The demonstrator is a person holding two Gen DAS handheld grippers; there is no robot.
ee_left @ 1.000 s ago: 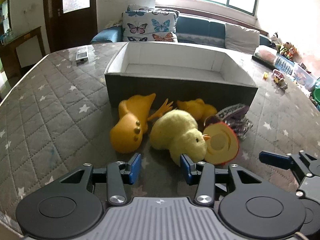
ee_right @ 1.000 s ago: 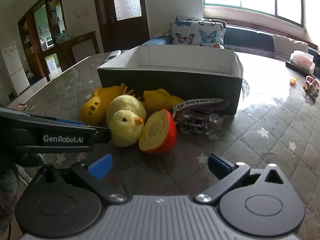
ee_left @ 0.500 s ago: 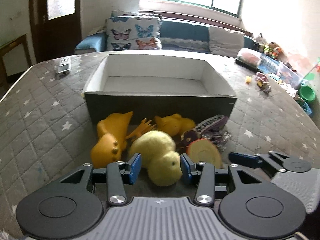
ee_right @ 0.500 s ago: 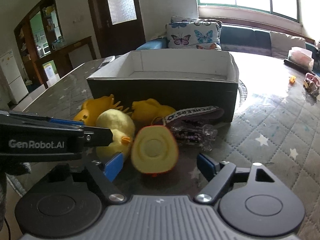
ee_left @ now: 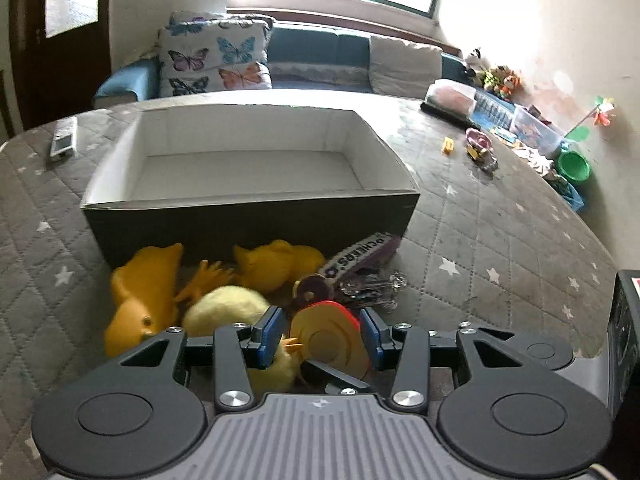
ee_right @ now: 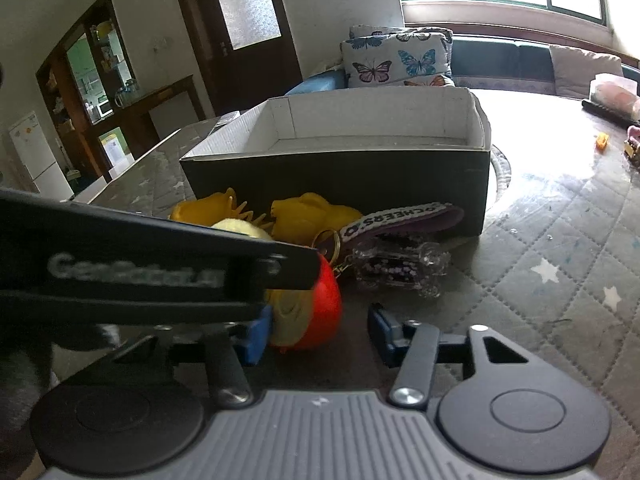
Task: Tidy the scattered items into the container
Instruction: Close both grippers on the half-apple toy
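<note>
An open cardboard box with a white inside stands on the quilted table; it also shows in the right wrist view. In front of it lie two orange rubber ducks, a yellow plush chick, a red-and-yellow half fruit toy and a keychain with a strap. My left gripper is open with the half fruit between its jaws. My right gripper is open around the half fruit. The left gripper body crosses the right wrist view and hides the chick.
A remote lies on the table at the far left. Small toys, a plastic bin and a green bowl sit at the far right edge. A sofa with butterfly pillows stands behind the table.
Both grippers have moved forward and inward onto the half fruit. The left gripper has shifted right, off the plush chick. The right gripper's jaws have narrowed.
</note>
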